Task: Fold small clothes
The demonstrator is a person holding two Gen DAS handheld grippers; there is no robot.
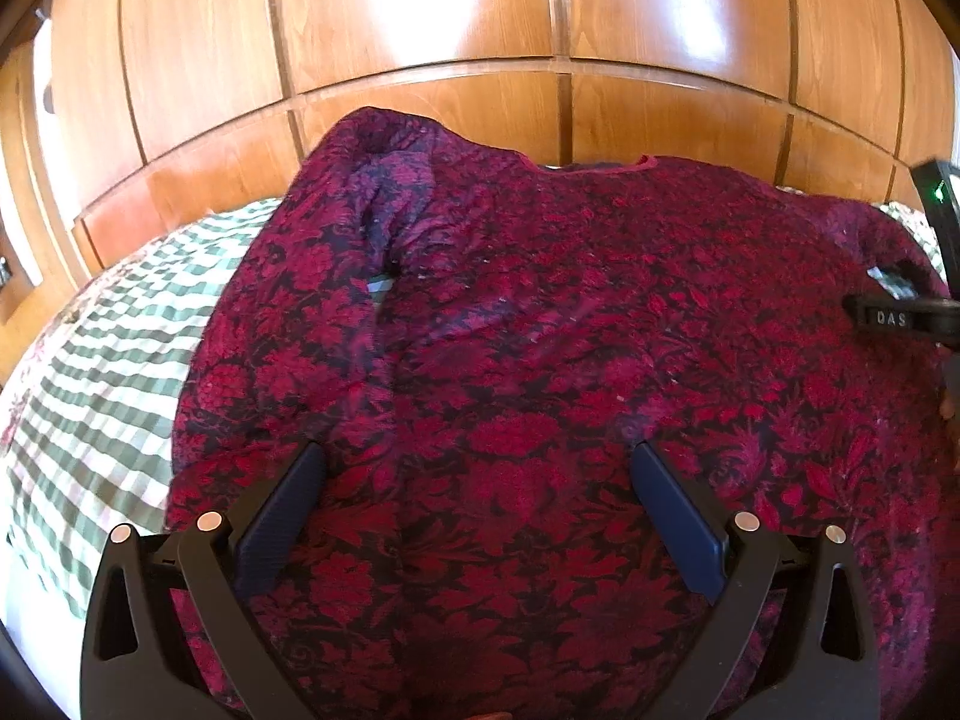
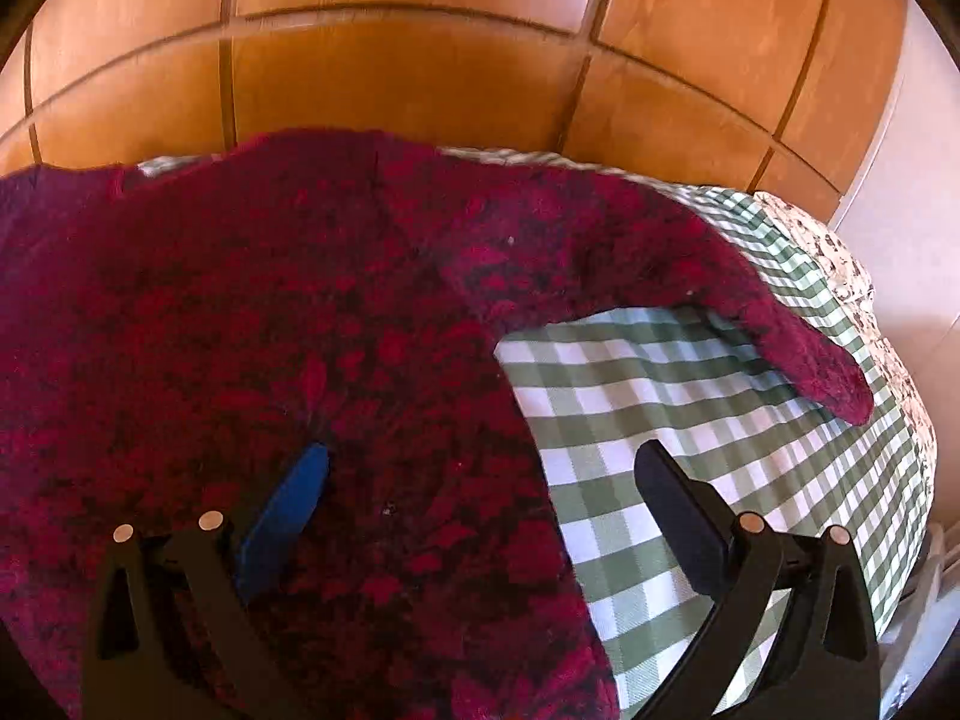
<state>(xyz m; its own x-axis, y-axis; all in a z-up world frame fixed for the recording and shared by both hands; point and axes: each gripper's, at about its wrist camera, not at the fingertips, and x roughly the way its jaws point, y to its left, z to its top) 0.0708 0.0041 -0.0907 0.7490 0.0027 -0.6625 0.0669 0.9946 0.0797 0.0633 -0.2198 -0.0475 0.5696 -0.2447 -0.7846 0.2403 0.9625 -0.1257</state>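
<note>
A dark red floral long-sleeved top [image 1: 540, 360] lies spread flat on a green-and-white checked bedcover [image 1: 108, 372]. Its left sleeve [image 1: 372, 204] is bunched near the collar end. My left gripper [image 1: 477, 456] is open and empty just above the garment's lower middle. In the right wrist view the same top [image 2: 270, 330] fills the left, and its right sleeve [image 2: 798, 348] lies stretched out over the checked cover [image 2: 660, 396]. My right gripper [image 2: 480, 456] is open and empty, straddling the garment's right side edge. The right gripper's side also shows in the left wrist view [image 1: 900, 315].
A glossy wooden wardrobe [image 1: 420, 60] stands right behind the bed. The bed's right edge [image 2: 900, 420] drops to a pale tiled floor [image 2: 900, 240]. Checked cover shows bare to the left of the garment.
</note>
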